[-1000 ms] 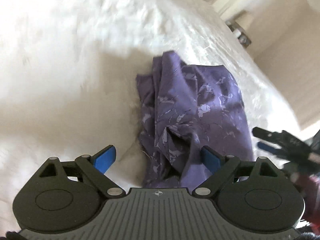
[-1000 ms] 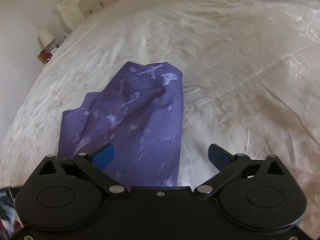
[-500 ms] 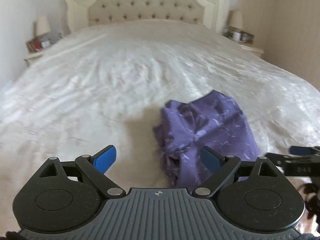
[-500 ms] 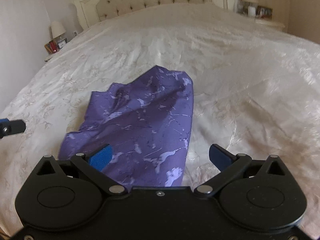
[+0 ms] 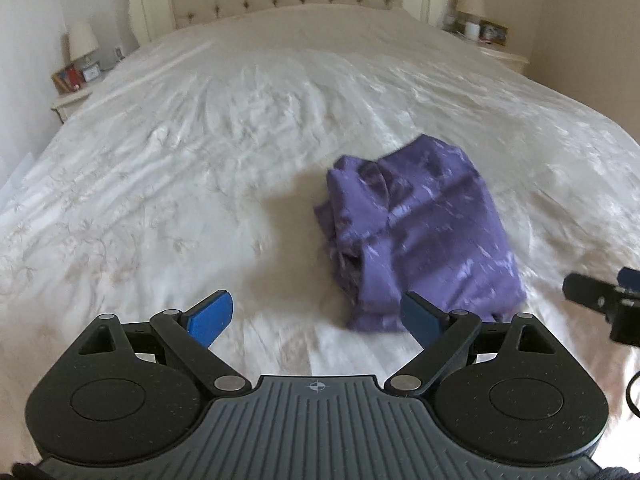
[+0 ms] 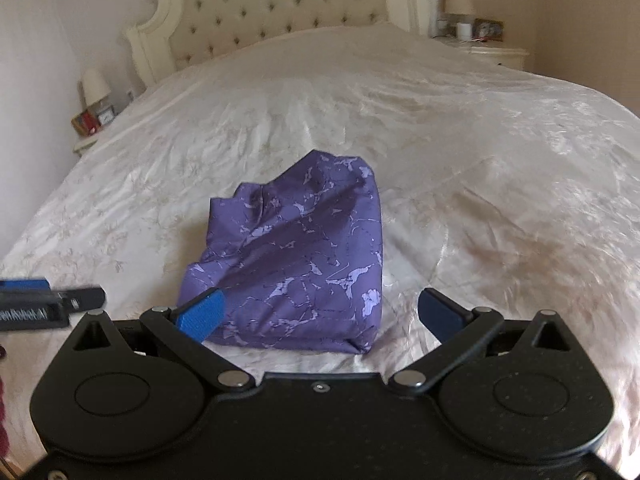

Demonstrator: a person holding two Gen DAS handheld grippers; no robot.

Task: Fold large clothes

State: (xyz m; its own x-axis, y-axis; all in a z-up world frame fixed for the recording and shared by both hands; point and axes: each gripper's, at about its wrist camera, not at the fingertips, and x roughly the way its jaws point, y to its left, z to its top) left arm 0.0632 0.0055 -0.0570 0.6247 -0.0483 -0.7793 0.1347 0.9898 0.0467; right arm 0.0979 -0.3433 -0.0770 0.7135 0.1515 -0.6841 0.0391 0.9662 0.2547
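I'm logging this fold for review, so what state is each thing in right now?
purple garment: folded into a compact bundle, lying on the bed, held by neither gripper.
left gripper: open, empty.
right gripper: open, empty.
bedspread: spread over the bed, lightly wrinkled.

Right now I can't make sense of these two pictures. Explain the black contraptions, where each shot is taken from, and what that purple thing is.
There is no robot here. A person holds a hand tool with two blue-tipped fingers in each hand, and a wide-angle camera on each tool looks forward along its fingers. One picture comes from the left gripper, the other from the right gripper; each also catches the other tool at its edge. Both stand open and hold nothing. On the bed lies a purple garment, loosely folded into a bundle, a bit rumpled. The headboard and bedside lamps are behind. The left picture is slightly blurred.
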